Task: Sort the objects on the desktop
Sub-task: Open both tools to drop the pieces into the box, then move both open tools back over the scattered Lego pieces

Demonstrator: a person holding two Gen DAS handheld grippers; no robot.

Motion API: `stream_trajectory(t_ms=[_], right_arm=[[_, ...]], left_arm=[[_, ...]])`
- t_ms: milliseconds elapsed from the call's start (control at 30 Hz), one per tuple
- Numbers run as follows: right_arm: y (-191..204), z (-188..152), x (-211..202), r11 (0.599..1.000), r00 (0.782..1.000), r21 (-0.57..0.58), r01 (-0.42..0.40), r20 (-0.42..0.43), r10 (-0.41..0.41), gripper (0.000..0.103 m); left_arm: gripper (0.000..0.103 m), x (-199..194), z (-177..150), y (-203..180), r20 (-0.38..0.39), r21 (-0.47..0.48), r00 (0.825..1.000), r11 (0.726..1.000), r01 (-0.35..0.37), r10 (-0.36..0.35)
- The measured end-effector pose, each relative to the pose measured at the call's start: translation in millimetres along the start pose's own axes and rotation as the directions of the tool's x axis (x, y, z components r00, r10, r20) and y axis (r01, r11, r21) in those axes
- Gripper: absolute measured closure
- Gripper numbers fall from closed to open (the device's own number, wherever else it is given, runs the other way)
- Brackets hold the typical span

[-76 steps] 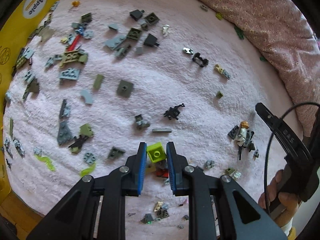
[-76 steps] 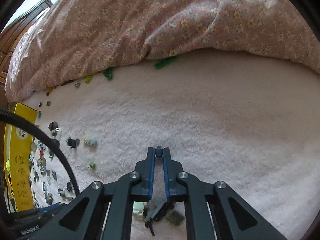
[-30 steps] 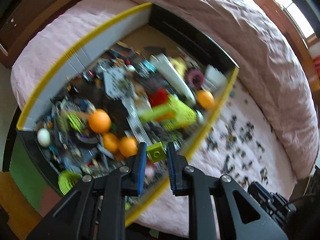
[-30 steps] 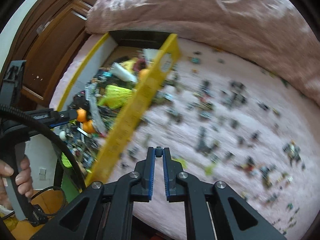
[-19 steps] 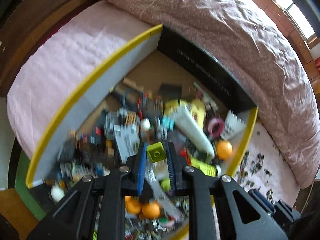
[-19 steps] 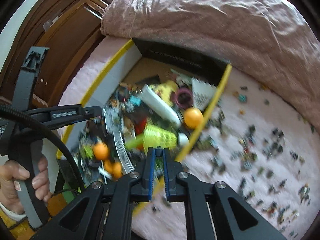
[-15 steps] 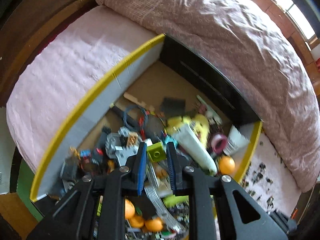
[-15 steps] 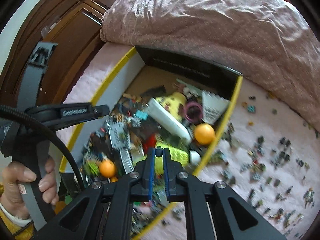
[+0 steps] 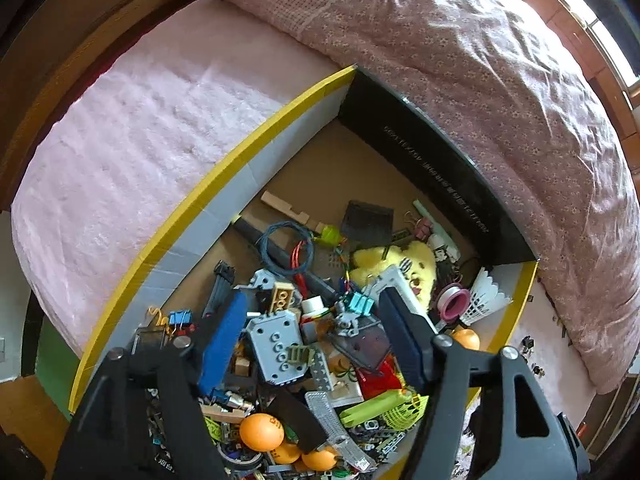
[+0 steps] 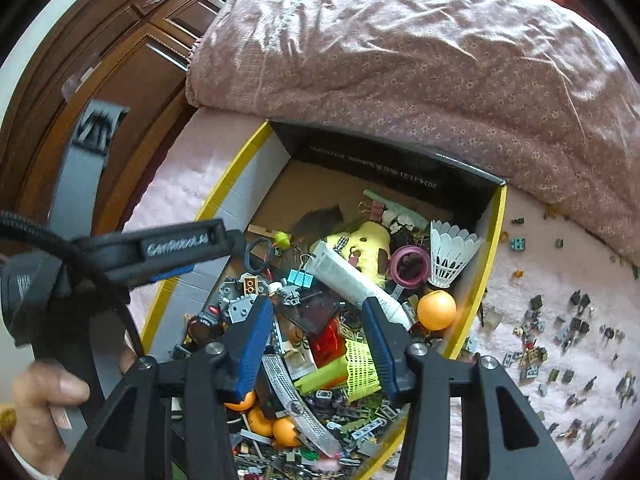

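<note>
A yellow-rimmed cardboard box (image 9: 240,160) (image 10: 494,240) lies on the pink blanket, piled with bricks, orange balls (image 9: 262,432) (image 10: 436,310), a shuttlecock (image 10: 450,252) and a yellow plush toy (image 9: 394,264). My left gripper (image 9: 314,320) hangs over the pile, its jaws opening with nothing between the blue pads. My right gripper (image 10: 316,312) hovers over the same box, jaws also opening and empty. The lime brick and the small dark piece cannot be picked out in the clutter. Small loose bricks (image 10: 560,328) lie scattered on the blanket to the right of the box.
A flowered pink quilt (image 9: 480,60) (image 10: 400,60) is heaped behind the box. A dark wooden cabinet (image 10: 120,40) stands at the far left. In the right wrist view the left gripper's black body (image 10: 180,240) and a person's hand (image 10: 44,392) fill the left side.
Both grippers swung from the blanket to above the box. Both then opened: the lime brick has left the left jaws and the small dark piece the right ones.
</note>
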State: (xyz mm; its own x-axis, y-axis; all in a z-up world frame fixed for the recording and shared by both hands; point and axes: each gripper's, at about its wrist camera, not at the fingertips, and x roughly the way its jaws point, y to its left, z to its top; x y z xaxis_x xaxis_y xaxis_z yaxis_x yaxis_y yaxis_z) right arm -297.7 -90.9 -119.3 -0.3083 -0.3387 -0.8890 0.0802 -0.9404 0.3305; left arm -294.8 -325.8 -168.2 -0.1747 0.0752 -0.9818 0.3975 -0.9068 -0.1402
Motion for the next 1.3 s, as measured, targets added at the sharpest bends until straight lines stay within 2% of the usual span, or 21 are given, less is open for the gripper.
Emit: stream_trajectory(t_ms=[333, 700, 1033, 1100, 1133, 1233, 1300], right_arm=[[4, -12, -3, 1.0, 1.0, 0.005, -0.003, -0.021, 0.003, 0.055], [-18, -34, -20, 0.996, 0.999, 0.088, -0.031, -0.032, 0.034, 0.055], [-52, -55, -46, 0.99, 0.999, 0.139, -0.03, -0.017, 0.032, 0.055], [-66, -67, -55, 0.988, 1.0, 0.153, -0.019, -0.02, 0.022, 0.055], [-71, -72, -57, 0.987, 1.0, 0.161, -0.014, -0.024, 0.018, 0.055], [-95, -95, -69, 0.981, 0.999, 0.192, 0.008, -0.049, 0.001, 0.055], [-112, -113, -79, 0.98, 0.997, 0.194, 0.051, -0.062, -0.039, 0.055]], left_arm=[[0.033, 5, -34, 20, -0.041, -0.002, 0.999, 1.0, -0.016, 0.016], [0.033, 7, -71, 18, -0.089, -0.009, 0.996, 1.0, -0.029, 0.028], [0.033, -8, -95, -26, -0.065, 0.071, 0.998, 0.997, -0.01, 0.015], [0.033, -10, -102, -42, -0.069, 0.116, 0.998, 0.993, 0.007, 0.001], [0.033, -10, -104, -48, -0.056, 0.072, 0.998, 0.997, -0.004, 0.008], [0.033, -9, -115, -72, -0.069, 0.139, 0.998, 0.99, 0.005, 0.005], [0.033, -9, -122, -86, -0.07, 0.169, 0.998, 0.986, 0.008, 0.004]])
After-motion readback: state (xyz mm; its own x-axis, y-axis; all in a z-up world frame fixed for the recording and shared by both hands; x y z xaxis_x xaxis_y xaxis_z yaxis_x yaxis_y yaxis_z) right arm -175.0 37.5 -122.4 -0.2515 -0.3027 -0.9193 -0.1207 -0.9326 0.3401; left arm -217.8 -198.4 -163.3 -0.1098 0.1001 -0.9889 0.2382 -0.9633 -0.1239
